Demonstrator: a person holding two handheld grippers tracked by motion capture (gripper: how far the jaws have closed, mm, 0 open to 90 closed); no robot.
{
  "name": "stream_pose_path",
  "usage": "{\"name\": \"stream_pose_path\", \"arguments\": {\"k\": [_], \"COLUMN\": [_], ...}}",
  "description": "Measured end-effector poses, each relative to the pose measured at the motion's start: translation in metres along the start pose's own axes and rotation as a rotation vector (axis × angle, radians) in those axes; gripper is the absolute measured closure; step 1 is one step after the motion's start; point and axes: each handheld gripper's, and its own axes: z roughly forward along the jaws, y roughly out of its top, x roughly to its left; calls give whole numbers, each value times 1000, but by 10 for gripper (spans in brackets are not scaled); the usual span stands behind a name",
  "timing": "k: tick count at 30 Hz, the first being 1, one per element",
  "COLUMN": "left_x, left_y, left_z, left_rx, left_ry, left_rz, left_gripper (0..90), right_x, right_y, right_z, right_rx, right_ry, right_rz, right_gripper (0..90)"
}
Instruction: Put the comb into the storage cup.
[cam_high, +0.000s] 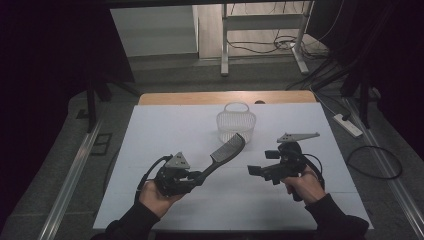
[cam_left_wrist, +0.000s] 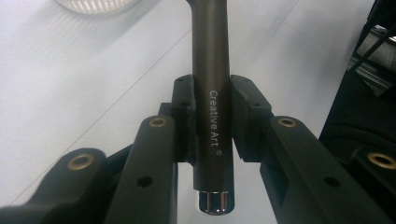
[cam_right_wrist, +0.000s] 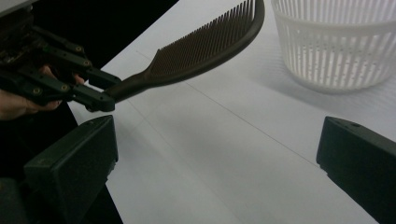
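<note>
Comb (cam_high: 227, 149): dark, handle clamped between jaws of left gripper (cam_high: 199, 176), toothed head raised just before basket (cam_high: 236, 123). Handle lettering "Creative Art"; head cut off in left gripper view. Right gripper (cam_high: 252, 171): jaws wide apart, nothing between, right of comb. White sheet (cam_high: 165, 130) beneath; room beyond basket dim, details unclear.

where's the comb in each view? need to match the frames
High view: comb at centre, handle clamped in the left gripper, head pointing up-right toward the white basket.
Left gripper view: comb handle runs up the middle, between the jaws.
Right gripper view: comb head upper centre, handle leading to the left gripper.
Shared landmark: the white basket.
</note>
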Motion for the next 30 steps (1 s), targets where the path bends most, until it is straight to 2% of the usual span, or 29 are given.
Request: {"name": "stream_pose_path", "arguments": {"k": [6,12,17,24,30], "left_x": [-2,-3,-5,-5,-6], "left_y": [0,1,2,2,3], "left_z": [0,2,2,1,1], "left_rx": [-7,-10,-16,-23,-31], "left_ry": [-5,-8,-9,-11,-9], "left_rz": [7,12,15,19,22], "left_gripper": [726,726,726,726,726], "right_x": [-3,-5,-7,-7,-6], "right_y": [7,13,20,27,32], "right_z": [13,22,30,41,48], "right_rx": [15,19,38,67,70], "right_ry": [42,64,90,104,109], "right_rz": [49,79,124,142,157], "right_gripper": [0,0,0,0,0]}}
